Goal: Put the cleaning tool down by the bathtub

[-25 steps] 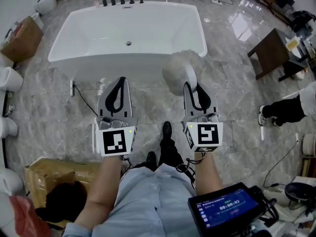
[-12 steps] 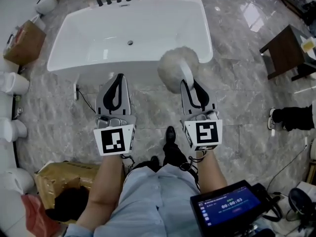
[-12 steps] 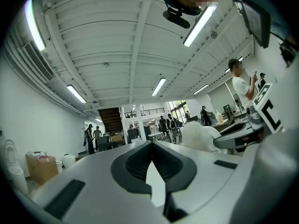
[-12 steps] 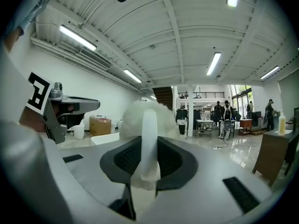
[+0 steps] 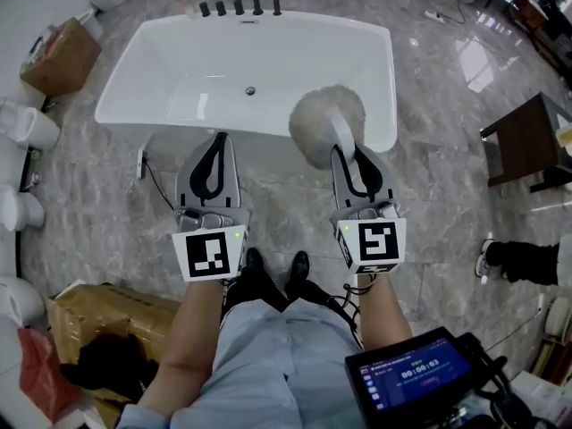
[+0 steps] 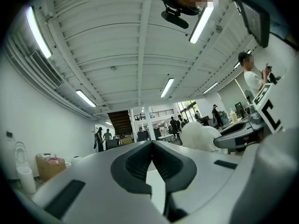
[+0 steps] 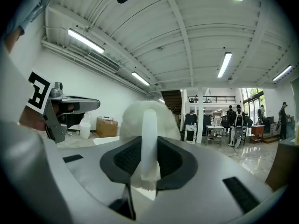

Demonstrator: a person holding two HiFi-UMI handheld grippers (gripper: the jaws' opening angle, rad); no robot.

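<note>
A grey marble floor (image 5: 429,195) spreads round a white bathtub (image 5: 386,79) in a large open hall. The right gripper (image 5: 349,157) pinches the flat white handle of the cleaning tool (image 5: 326,123), whose round fluffy head stands just ahead of the gripper's tips, over the tub's near rim. The head looks soft and light and the handle stiff and smooth, so the handle is the place to hold it. The left gripper (image 5: 216,141), pressed together on nothing, lies roughly level beside the right one, both forearms stretched forward side by side toward the tub.
</note>
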